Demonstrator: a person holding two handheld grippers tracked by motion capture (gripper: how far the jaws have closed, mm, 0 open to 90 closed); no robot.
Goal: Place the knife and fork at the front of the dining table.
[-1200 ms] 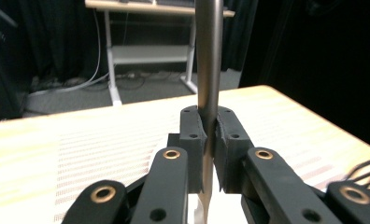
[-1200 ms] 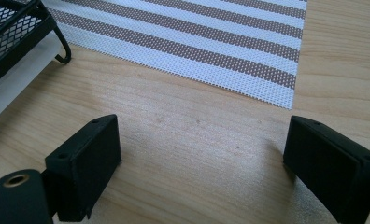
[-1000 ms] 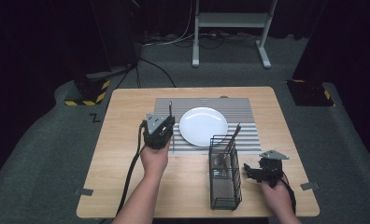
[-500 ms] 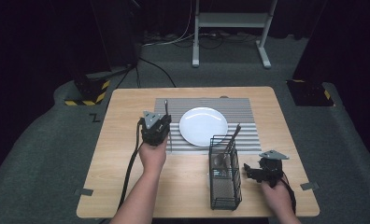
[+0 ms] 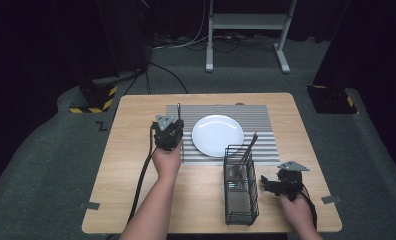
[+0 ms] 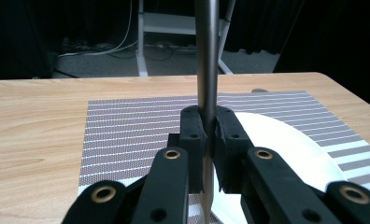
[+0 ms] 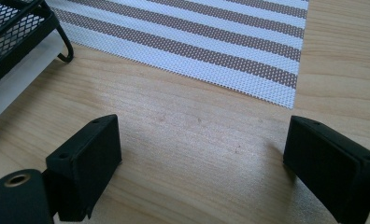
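Vs. a second back: left claw (image 5: pixel 169 131) has drifted slightly left and a touch farther from the person, utensil with it; right claw (image 5: pixel 269 184) and everything on the counter (image 5: pixel 136 200) unchanged.

Left claw is pinching a metal utensil (image 6: pixel 207 56) by its stem, jaws pressed tight on it. The stem is a plain round steel rod, upright, poking above the claw over the left part of the striped mat (image 5: pixel 256 116), just left of the white plate (image 5: pixel 217 135). The left gripper view shows the rod running straight up out of the jaws, and a sliver of it below them. Can't tell which kind of utensil; the working end is hidden.

Plate sits mid-mat, round and bare. Near it, at the mat's near edge, stands a black wire caddy (image 5: pixel 240 197) on the wood, with another utensil (image 5: pixel 246 152) leaning out of its far end toward the plate.

Right claw rests low on the wood just right of the caddy, jaws spread wide, gripping nothing. The right gripper view shows bare wood between the jaws, the mat's corner beyond, and a caddy foot (image 7: pixel 65 46) at upper left.

Nothing sits between the held utensil and the plate; caddy is well apart from the left claw, to its near right.
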